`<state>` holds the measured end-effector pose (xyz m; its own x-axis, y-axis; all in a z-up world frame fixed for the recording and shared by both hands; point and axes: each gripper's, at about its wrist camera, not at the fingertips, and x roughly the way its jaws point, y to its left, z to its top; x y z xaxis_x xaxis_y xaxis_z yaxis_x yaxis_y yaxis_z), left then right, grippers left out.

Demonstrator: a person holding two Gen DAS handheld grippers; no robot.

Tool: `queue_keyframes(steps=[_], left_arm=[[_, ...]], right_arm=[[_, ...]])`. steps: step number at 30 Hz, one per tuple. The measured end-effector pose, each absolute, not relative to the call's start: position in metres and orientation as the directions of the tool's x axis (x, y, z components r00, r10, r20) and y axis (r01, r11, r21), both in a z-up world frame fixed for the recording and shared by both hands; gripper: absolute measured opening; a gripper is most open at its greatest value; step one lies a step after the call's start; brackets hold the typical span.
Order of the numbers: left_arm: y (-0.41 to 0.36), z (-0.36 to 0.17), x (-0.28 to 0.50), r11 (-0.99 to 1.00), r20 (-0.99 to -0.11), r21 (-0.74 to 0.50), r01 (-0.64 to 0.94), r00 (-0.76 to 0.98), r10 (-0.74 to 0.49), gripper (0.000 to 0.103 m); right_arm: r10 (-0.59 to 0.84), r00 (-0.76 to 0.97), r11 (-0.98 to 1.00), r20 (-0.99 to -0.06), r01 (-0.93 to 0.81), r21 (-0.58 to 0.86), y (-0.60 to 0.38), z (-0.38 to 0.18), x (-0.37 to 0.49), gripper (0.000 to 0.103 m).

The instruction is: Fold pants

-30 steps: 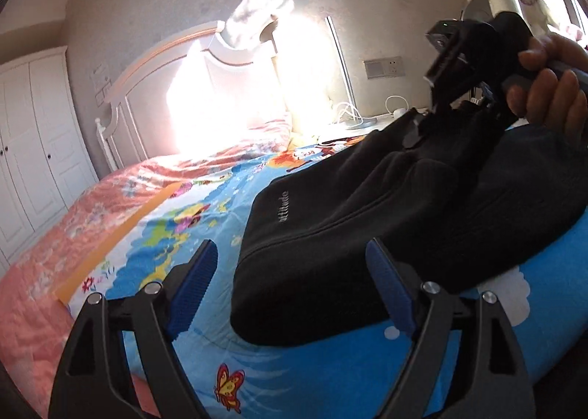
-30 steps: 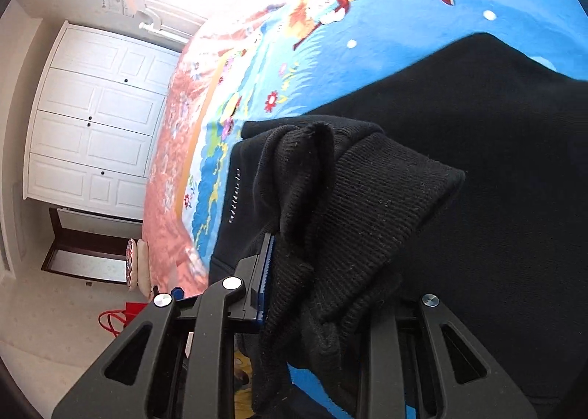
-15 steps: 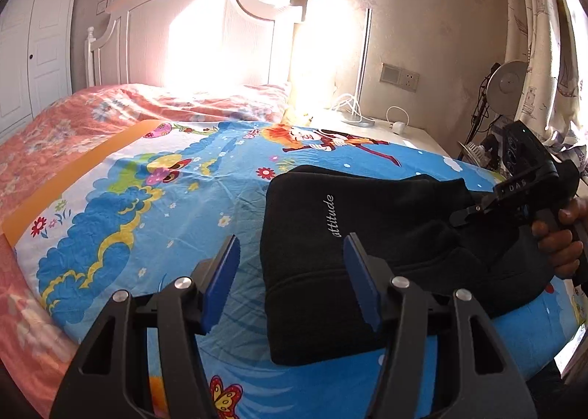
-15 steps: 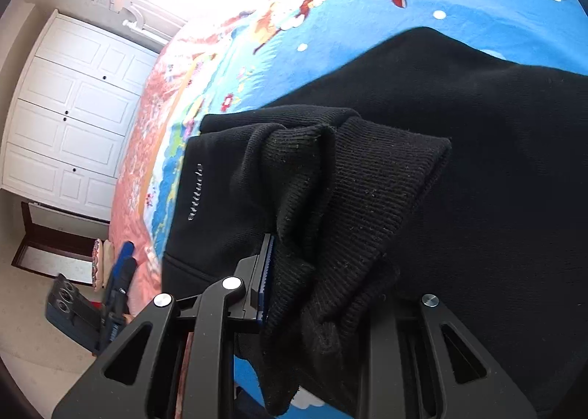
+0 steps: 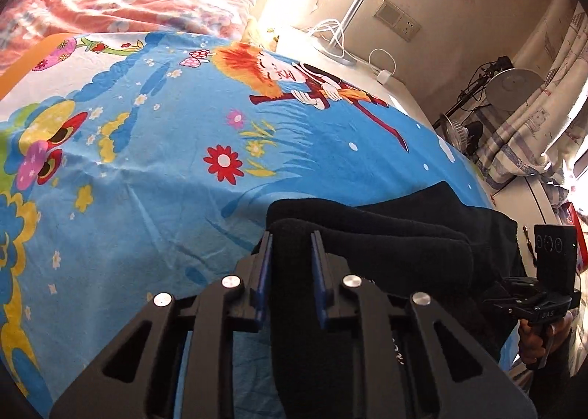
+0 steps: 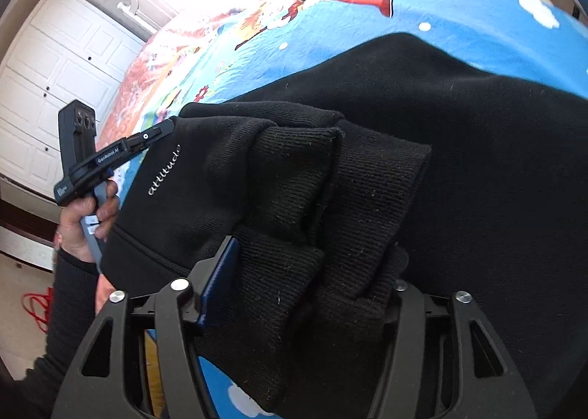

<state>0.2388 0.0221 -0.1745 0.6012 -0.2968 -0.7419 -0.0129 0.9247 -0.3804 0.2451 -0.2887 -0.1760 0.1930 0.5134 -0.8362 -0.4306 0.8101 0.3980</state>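
Pants (image 5: pixel 386 242) folded corner between closing left hand-held gripper (image 5: pixel 290 272) jaws.

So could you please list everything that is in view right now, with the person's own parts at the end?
pants: one, black, folded on the bed, white lettering near one edge
bedsheet: one, blue cartoon print, under the pants
quilt: one, pink floral, far end of the bed
wardrobe: one, white, beyond the bed
wall socket: one, beige, above the bedside table
curtain: one, pale patterned, by the window
left gripper: black with blue pads, closing on a pants edge
right gripper: black, opening, cuffs between its jaws
hand: one, gripping the left gripper's handle
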Motion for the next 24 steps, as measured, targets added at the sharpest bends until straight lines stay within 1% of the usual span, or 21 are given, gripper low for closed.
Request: queue_keyframes(steps=[1, 2, 3, 5, 6, 8, 10, 11, 12, 14, 15, 18, 20, 23, 24], left_arm=[[0.024, -0.174, 0.236, 0.929, -0.741, -0.367, -0.047, 0.618, -0.262, 0.033], [0.025, -0.172, 0.230, 0.938, -0.743, -0.331, -0.102, 0.641, -0.193, 0.042], [0.027, -0.166, 0.219, 0.939, -0.733, -0.310, -0.150, 0.666, -0.136, 0.047], [0.023, -0.146, 0.190, 0.931, -0.683, -0.324, -0.169, 0.723, -0.106, 0.042], [0.016, -0.136, 0.174, 0.934, -0.656, -0.323, -0.154, 0.748, -0.103, 0.037], [-0.008, -0.120, 0.141, 0.952, -0.625, -0.271, -0.141, 0.778, -0.063, 0.037], [-0.034, -0.112, 0.114, 0.960, -0.606, -0.248, -0.131, 0.794, -0.048, 0.037], [-0.045, -0.113, 0.106, 0.961, -0.614, -0.243, -0.135, 0.788, -0.045, 0.037], [-0.056, -0.119, 0.101, 0.963, -0.642, -0.230, -0.144, 0.766, -0.039, 0.038], [-0.074, -0.142, 0.103, 0.971, -0.734, -0.163, -0.177, 0.679, 0.001, 0.039], [-0.079, -0.156, 0.104, 0.972, -0.759, -0.125, -0.200, 0.650, 0.036, 0.040], [-0.084, -0.164, 0.099, 0.968, -0.753, -0.096, -0.230, 0.653, 0.080, 0.040], [-0.087, -0.163, 0.100, 0.970, -0.759, -0.064, -0.233, 0.642, 0.105, 0.040], [-0.086, -0.164, 0.098, 0.969, -0.756, -0.069, -0.237, 0.646, 0.104, 0.040], [-0.087, -0.164, 0.097, 0.969, -0.756, -0.066, -0.237, 0.646, 0.107, 0.040]], right_arm=[[0.456, 0.244, 0.839, -0.856, -0.439, 0.322, -0.288, -0.171, 0.238, 0.088], [0.400, 0.293, 0.863, -0.868, -0.439, 0.250, -0.289, -0.167, 0.233, 0.091], [0.372, 0.321, 0.872, -0.871, -0.442, 0.210, -0.289, -0.163, 0.228, 0.092], [0.325, 0.360, 0.888, -0.875, -0.435, 0.150, -0.294, -0.153, 0.221, 0.092], [0.293, 0.397, 0.898, -0.870, -0.428, 0.107, -0.295, -0.145, 0.216, 0.092], [0.253, 0.479, 0.904, -0.840, -0.426, 0.029, -0.291, -0.127, 0.206, 0.092], [0.227, 0.562, 0.901, -0.795, -0.430, -0.047, -0.280, -0.110, 0.195, 0.092], [0.227, 0.594, 0.895, -0.772, -0.440, -0.076, -0.271, -0.105, 0.189, 0.092], [0.233, 0.619, 0.886, -0.750, -0.454, -0.099, -0.261, -0.101, 0.183, 0.092], [0.239, 0.634, 0.877, -0.735, -0.466, -0.116, -0.248, -0.099, 0.186, 0.092], [0.239, 0.631, 0.878, -0.738, -0.465, -0.113, -0.241, -0.101, 0.188, 0.092], [0.244, 0.620, 0.889, -0.746, -0.450, -0.083, -0.226, -0.114, 0.191, 0.092], [0.274, 0.596, 0.877, -0.755, -0.477, -0.059, -0.213, -0.121, 0.193, 0.092], [0.265, 0.591, 0.874, -0.762, -0.482, -0.070, -0.200, -0.129, 0.202, 0.092], [0.231, 0.594, 0.877, -0.771, -0.471, -0.100, -0.197, -0.134, 0.205, 0.092]])
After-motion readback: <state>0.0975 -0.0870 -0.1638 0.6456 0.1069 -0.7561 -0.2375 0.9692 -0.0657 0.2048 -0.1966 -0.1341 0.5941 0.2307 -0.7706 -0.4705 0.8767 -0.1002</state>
